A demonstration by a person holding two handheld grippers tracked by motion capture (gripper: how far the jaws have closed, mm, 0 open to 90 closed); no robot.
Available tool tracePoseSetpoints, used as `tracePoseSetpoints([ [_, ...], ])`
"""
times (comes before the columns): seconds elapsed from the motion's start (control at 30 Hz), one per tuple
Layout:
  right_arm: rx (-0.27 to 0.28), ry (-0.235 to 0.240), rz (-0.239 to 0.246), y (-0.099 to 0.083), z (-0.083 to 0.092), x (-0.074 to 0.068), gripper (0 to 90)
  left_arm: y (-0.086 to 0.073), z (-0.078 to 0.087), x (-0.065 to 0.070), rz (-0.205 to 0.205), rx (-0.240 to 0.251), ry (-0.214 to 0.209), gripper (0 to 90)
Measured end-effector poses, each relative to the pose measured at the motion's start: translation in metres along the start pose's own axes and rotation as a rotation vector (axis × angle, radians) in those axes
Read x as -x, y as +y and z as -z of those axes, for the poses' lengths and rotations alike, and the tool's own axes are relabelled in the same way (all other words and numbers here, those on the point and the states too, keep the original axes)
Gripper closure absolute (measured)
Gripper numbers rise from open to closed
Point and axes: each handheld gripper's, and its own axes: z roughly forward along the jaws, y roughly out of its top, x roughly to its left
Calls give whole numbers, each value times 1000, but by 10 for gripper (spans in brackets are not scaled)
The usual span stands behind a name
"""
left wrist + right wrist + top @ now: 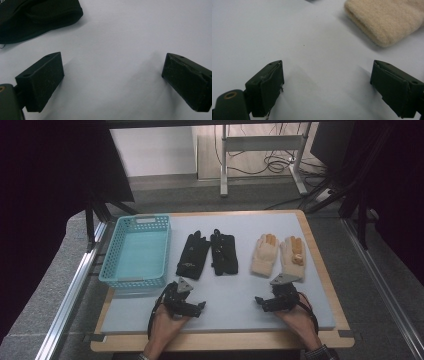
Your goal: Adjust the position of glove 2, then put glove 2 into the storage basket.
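Note:
Two black gloves [207,253] lie flat side by side in the middle of the pale grey mat [225,305], fingers pointing away. To their right lie two cream gloves [277,255] with orange fingertips. My left gripper [201,306] rests on the mat just below the black gloves, its jaws wide apart and empty. A black glove's cuff [37,17] shows at the upper left of the left gripper view. My right gripper [259,301] rests below the cream gloves, open and empty. A cream glove's cuff [384,20] lies at the upper right of the right gripper view.
An empty turquoise plastic basket [136,251] stands at the mat's left edge, beside the black gloves. The mat lies on a wooden table [320,250]. Metal rails run along both sides, and a desk frame with cables stands on the floor behind.

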Motion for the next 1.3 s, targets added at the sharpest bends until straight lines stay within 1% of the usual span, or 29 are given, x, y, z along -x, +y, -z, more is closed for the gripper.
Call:
tracePoseSetpoints([
  [0.2,2,-12,-11,1,0,-2,115,0,0,0,-1,0,0,41],
  [0.33,4,-17,-13,2,0,-2,135,0,0,0,0,0,0,41],
  [0.6,6,6,-17,9,0,-3,172,0,0,0,-2,1,0,41],
  [0.8,21,24,-37,18,-5,-1,199,0,0,0,-2,1,0,41],
  [0.83,26,31,-33,22,-7,0,235,0,0,0,-2,1,0,40],
  [0.87,26,31,-33,22,-7,0,235,0,0,0,-2,1,0,41],
  [0.9,30,37,-28,26,-10,0,275,0,0,0,-1,1,0,41],
  [1.07,44,49,-18,40,-14,3,400,0,0,0,0,3,0,41],
  [1.1,44,49,-18,40,-14,3,400,0,0,0,0,3,0,41],
  [1.13,50,55,-16,46,-15,5,445,0,0,0,0,3,0,41],
  [1.17,50,55,-16,46,-15,5,445,0,0,0,0,3,0,41],
  [1.2,56,62,-10,53,-18,7,489,0,0,0,0,3,0,41],
  [1.23,56,62,-10,53,-18,7,489,0,0,0,0,3,0,41],
  [1.3,61,70,-5,60,-22,8,527,0,0,0,-2,1,-1,41],
])
